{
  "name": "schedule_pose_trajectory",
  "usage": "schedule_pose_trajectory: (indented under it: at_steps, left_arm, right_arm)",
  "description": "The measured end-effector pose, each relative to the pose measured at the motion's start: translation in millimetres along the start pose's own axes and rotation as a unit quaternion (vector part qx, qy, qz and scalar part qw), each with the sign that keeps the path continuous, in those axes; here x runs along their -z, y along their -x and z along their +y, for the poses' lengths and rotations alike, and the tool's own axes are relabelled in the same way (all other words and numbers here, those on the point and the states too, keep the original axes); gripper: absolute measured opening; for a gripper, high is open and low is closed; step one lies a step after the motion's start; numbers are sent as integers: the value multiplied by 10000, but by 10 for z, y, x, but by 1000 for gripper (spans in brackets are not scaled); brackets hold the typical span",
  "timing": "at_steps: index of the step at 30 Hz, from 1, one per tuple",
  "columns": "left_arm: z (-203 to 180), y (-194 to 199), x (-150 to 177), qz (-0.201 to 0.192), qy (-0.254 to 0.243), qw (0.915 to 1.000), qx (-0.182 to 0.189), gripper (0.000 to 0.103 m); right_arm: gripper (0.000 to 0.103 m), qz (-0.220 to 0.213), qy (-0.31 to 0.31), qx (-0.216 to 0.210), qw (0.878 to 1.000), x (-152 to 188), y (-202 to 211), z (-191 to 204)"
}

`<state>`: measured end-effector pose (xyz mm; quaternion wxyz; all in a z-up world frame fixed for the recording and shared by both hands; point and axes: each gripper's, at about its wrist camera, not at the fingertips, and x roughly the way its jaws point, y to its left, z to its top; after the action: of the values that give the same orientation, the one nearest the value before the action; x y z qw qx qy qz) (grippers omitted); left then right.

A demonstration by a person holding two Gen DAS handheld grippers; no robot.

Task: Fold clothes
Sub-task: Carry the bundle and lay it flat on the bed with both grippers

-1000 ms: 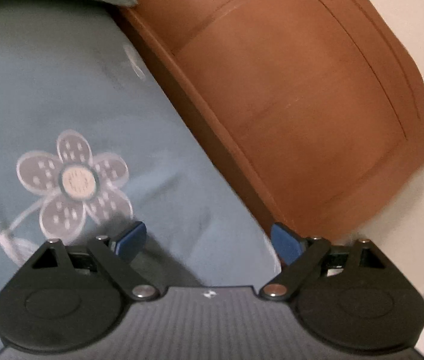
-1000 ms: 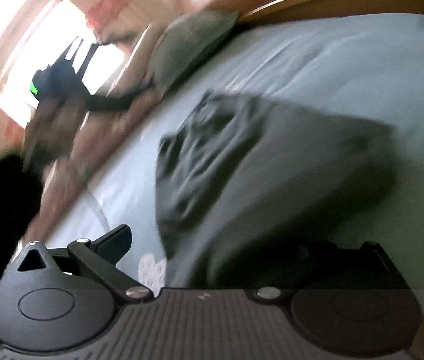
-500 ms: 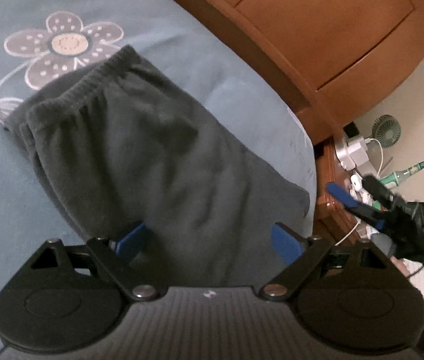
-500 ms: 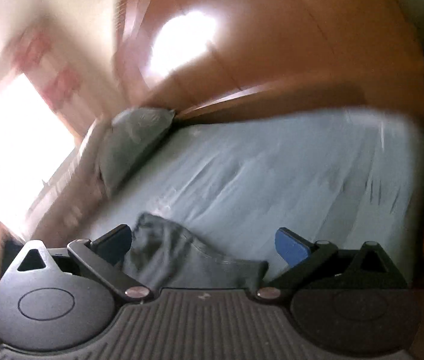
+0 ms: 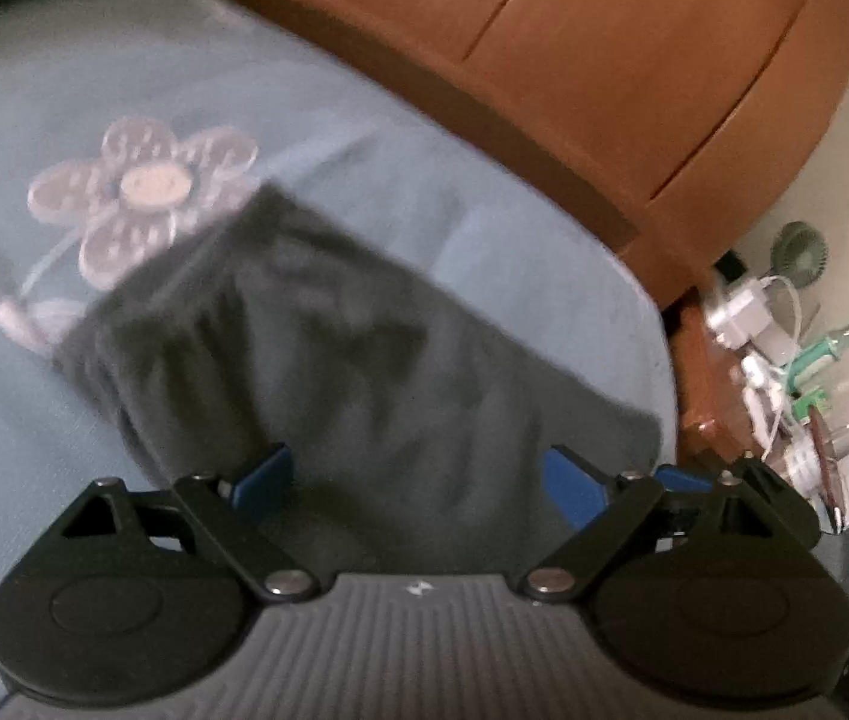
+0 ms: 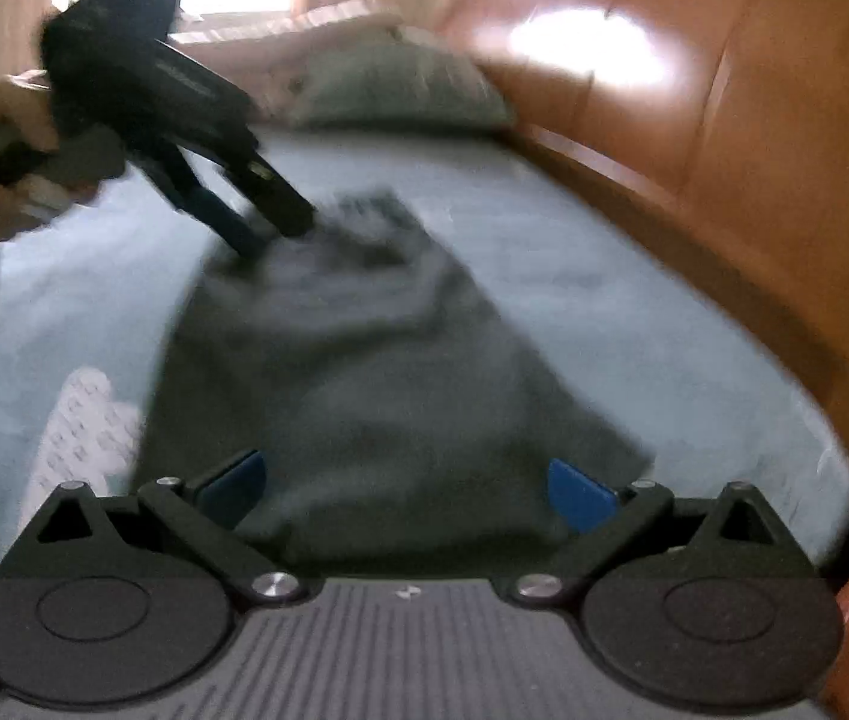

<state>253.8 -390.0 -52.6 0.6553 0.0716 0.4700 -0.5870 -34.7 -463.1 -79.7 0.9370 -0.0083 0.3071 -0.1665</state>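
1. Left gripper (image 5: 418,483): black linkage arms, blue pads (image 5: 262,476), silver pivot screws, ribbed grey body carrying a small white logo.
2. Right gripper (image 6: 406,486): same build, round black discs either side.
3. Hand (image 6: 10,120) wraps a dark handle.

One dark grey garment (image 5: 340,360) is counted on one bed (image 5: 22,420). Two grippers are seen, the left gripper (image 5: 418,480) and the right gripper (image 6: 406,486), each with two blue pads. One pillow (image 6: 394,90), one green bottle (image 5: 844,336) and one small fan (image 5: 799,255) are counted.
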Motion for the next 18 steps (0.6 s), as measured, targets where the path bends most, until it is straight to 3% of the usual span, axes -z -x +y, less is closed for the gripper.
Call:
schedule_pose_trajectory:
  at_steps: [2,4,8,12,15,18]
  left_arm:
    - [0,26,-43,-140,-91,9998,-146,90]
    - [106,-16,-60,-150,72,9992,-367,90]
    - [303,-27,-9,-12,458,9976,-512,90]
    - [217,127,-58,-201,320,9982,-464,90]
    - [208,102,-92,-295,243,9971,-655,90]
    - [330,-20,-68,6,512,9946,-901,90]
  right_arm:
    - [102,-37,122,-330,9994,-32,-5,100]
    - [103,264,291,-412,9984,33,-109,221]
    - [103,348,-224,-487,9980,40,-137,121]
    - [103,-123,-361,-29,9993,-123,-66,-130]
    - [103,96,-811,137,9966,-85,-254,-408]
    - [103,425,-1473,185,9880,40,-395,-685]
